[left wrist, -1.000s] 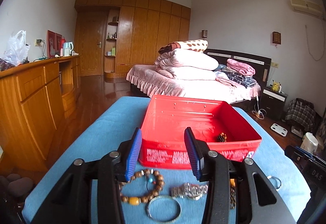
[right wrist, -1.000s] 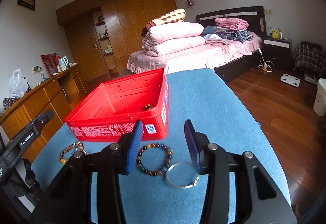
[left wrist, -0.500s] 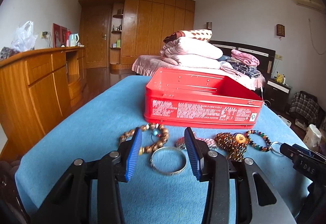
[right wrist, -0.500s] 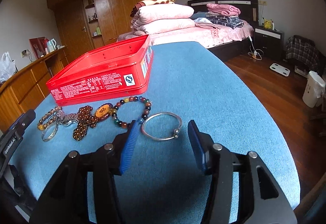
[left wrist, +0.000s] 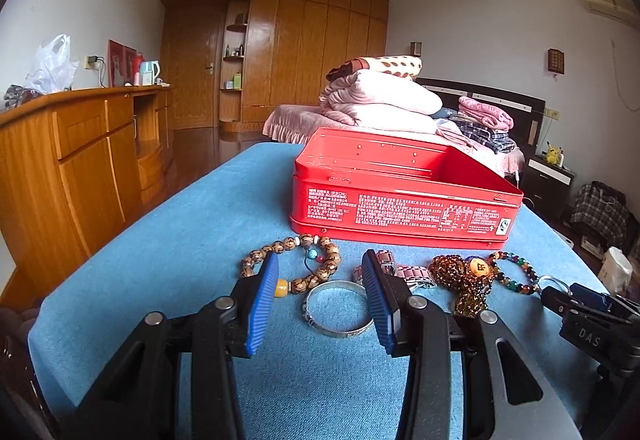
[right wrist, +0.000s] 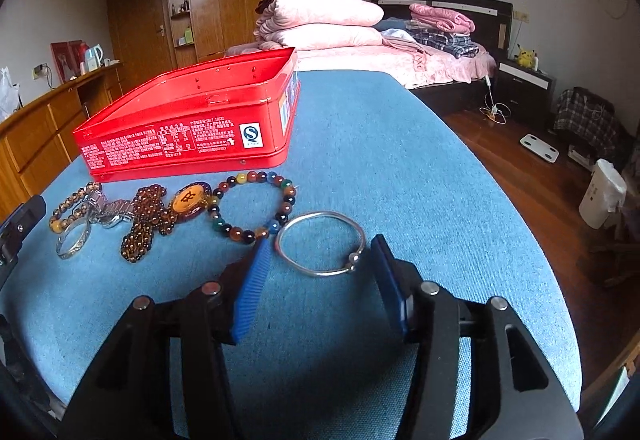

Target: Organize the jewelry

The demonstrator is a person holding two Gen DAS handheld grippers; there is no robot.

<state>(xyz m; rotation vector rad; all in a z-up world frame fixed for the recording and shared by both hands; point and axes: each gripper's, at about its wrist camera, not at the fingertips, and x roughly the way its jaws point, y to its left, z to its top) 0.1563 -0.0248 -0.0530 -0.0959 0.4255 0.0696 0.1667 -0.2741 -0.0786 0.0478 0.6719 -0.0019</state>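
1. Jewelry in a row on the blue bench (right wrist: 380,144), just in front of the red tin (right wrist: 188,128): wooden-bead bracelet (left wrist: 294,260), wide silver bangle (left wrist: 338,308), metal watch (left wrist: 412,274), heap of small amber beads (right wrist: 148,224) with an orange pendant (right wrist: 188,198), multicoloured bead bracelet (right wrist: 252,206), thin silver bangle (right wrist: 320,242).
2. Red tin open-topped, lid off, printed label facing the cameras; inside not visible from this low angle.
3. Left tool (left wrist: 320,304) spread wide, low over the bench, blue pads either side of the wide silver bangle, not touching it; nothing held.
4. Right tool (right wrist: 318,280) also spread wide, pads flanking the thin silver bangle, left pad near the multicoloured bead bracelet; nothing held.
5. Beyond the bench: wooden sideboard (left wrist: 72,168) on the left, bed (right wrist: 400,60) stacked with folded pink quilts, wooden wardrobe (left wrist: 280,52) at the far wall.
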